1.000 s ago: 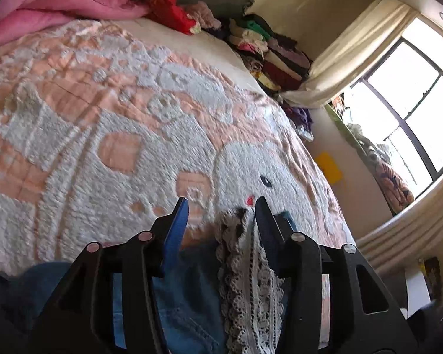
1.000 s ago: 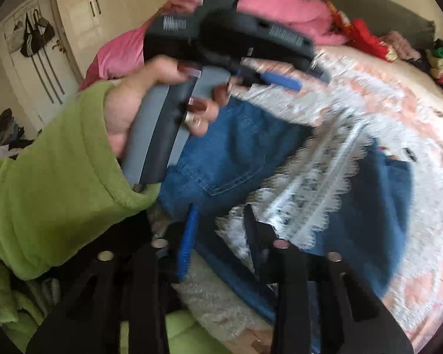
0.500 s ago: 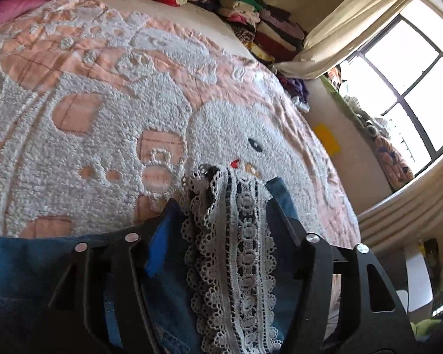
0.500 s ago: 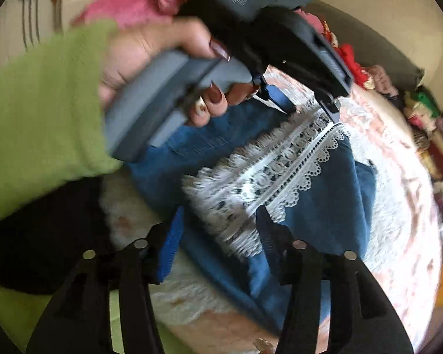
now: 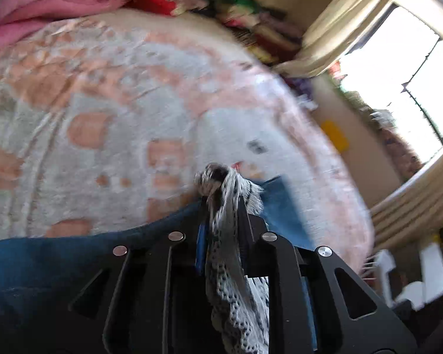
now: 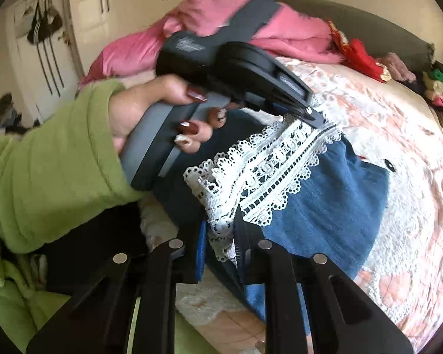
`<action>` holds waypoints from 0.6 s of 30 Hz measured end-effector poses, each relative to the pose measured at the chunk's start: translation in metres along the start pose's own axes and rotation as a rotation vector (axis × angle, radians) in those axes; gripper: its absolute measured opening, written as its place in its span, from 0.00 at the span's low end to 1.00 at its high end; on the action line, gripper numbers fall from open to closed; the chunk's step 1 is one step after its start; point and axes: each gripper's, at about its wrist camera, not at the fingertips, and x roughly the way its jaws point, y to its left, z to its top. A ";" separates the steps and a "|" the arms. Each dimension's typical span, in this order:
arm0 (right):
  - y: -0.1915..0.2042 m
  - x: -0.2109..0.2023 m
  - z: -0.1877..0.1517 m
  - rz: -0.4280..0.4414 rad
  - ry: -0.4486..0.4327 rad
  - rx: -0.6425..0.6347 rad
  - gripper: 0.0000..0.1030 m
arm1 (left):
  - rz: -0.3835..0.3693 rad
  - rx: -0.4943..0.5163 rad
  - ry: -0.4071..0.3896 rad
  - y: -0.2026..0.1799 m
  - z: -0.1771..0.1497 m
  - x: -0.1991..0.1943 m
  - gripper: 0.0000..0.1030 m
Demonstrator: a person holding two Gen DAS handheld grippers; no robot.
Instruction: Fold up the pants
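Blue denim pants with a white lace hem lie on the near corner of the bed. My right gripper is closing, its jaws pinching the near end of the lace hem. The far end of that hem is clamped by my left gripper, held by a hand in a green sleeve. In the blurred left wrist view, my left gripper is closing on the bunched lace hem, with denim spreading to the left below it.
A fluffy pink-and-white bedspread covers the bed. A pink blanket is heaped at the head end, and piled clothes line the far side by the window. Wardrobe doors stand to the left. Tiled floor shows below the bed's edge.
Both grippers stood open around the lace hem and have now closed onto it. The lace is bunched between the left jaws, and the left wrist view has become blurred.
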 end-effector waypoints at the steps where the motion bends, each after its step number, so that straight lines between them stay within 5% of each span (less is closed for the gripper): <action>1: 0.004 0.008 0.001 -0.003 0.018 -0.009 0.17 | 0.023 -0.014 0.020 0.006 -0.002 0.005 0.12; 7: 0.016 0.046 -0.003 0.011 0.084 0.006 0.32 | 0.033 -0.057 0.057 0.021 -0.006 0.014 0.18; 11: 0.006 0.022 0.002 0.065 0.049 0.056 0.46 | 0.033 -0.047 0.036 0.019 -0.005 0.008 0.25; 18: -0.034 -0.019 -0.008 -0.055 -0.008 0.165 0.52 | 0.149 0.017 -0.094 0.009 -0.010 -0.029 0.28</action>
